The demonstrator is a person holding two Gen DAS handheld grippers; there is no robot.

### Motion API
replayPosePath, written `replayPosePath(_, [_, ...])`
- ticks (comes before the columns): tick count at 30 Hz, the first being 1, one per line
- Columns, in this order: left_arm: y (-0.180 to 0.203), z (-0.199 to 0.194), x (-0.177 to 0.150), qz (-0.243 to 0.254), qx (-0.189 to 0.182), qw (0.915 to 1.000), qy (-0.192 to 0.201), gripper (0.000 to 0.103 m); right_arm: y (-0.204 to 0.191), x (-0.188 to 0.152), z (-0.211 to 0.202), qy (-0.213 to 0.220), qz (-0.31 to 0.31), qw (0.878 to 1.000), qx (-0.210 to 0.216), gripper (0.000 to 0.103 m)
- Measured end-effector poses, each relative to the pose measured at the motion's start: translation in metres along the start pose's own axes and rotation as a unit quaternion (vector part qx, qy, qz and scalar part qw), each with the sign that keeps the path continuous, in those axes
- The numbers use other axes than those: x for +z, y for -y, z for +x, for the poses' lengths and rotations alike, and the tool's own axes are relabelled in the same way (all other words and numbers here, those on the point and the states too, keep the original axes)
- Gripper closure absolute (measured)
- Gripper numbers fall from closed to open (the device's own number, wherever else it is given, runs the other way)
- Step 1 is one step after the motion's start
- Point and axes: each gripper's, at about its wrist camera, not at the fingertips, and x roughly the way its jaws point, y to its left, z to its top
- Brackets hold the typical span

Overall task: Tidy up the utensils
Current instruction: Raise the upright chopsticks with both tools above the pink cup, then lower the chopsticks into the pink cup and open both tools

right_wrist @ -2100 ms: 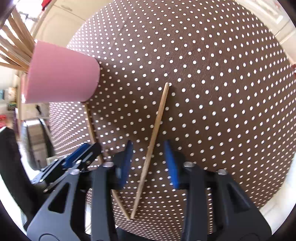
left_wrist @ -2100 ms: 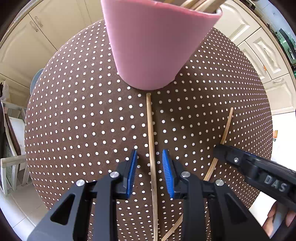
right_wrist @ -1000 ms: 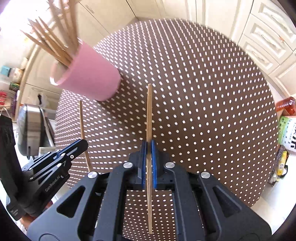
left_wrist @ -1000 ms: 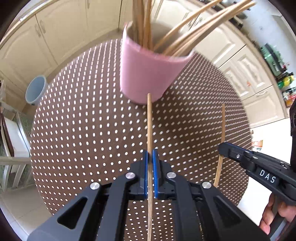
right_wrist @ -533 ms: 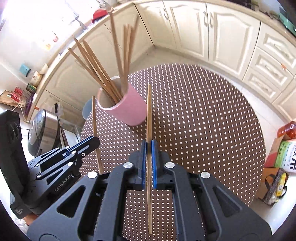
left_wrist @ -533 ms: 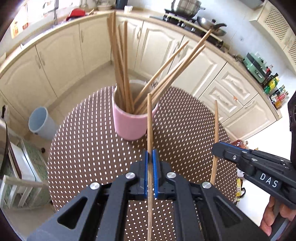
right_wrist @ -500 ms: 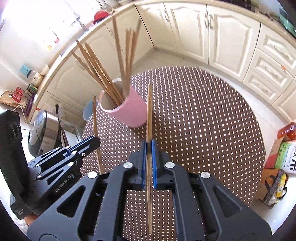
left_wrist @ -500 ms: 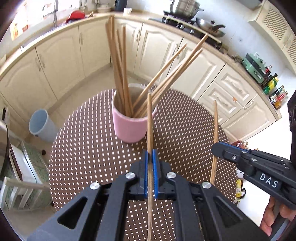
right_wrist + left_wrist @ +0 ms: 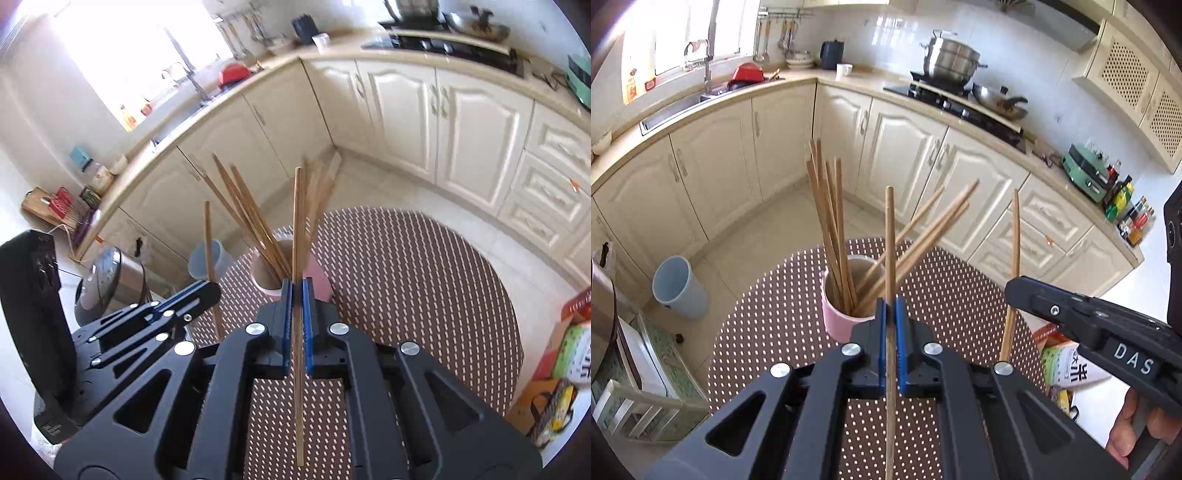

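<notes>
We see the left hand-held gripper (image 9: 890, 321) clenched on one long, thin wooden chopstick (image 9: 889, 243), its blue pads tight against the shaft; the stick rises in the air above the round pink cup (image 9: 837, 325) that holds a fan of similar wooden chopsticks (image 9: 831, 229); the right hand-held gripper (image 9: 296, 295) is likewise clamped on a second wooden chopstick (image 9: 297, 229), which stands nearly upright in front of the same cup; each gripper also shows at the edge of the other's view, with a person's fingers (image 9: 1134, 424) wrapped on the right one's handle. The cup stands upright on the round brown tabletop with white dots (image 9: 768, 325), toward its far side. Around it lies a pale tiled floor (image 9: 768, 229), with a light blue bin (image 9: 677, 288) beside the cream cabinets (image 9: 713, 166) that curve under a beige counter; on that counter sit a sink with a tap (image 9: 701, 74), a black stove with a steel pot (image 9: 949, 55) and a wok (image 9: 997, 101), and a green appliance (image 9: 1086, 171) beside some bottles.
</notes>
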Motion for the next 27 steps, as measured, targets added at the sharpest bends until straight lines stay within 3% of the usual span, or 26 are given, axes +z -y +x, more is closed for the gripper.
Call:
replayPosePath(11, [-0.011, -0.012, 0.049, -0.021, -0.005, 0.9951, 0.096, 0.098, -0.027, 0.039, 0.001, 0.071, -0.040, 0.996, 0.037, 0.097])
replayPosePath(18, [-0.023, -0.002, 0.065, -0.040, 0.000, 0.9878, 0.151, 0.098, -0.027, 0.056, 0.012, 0.126, -0.050, 0.990, 0.049, 0.097])
replayPosePath(27, [-0.033, 0.009, 0.086, -0.071, 0.032, 0.9736, 0.214, 0.098, -0.026, 0.077, 0.025, 0.183, -0.060, 0.980, 0.042, 0.097])
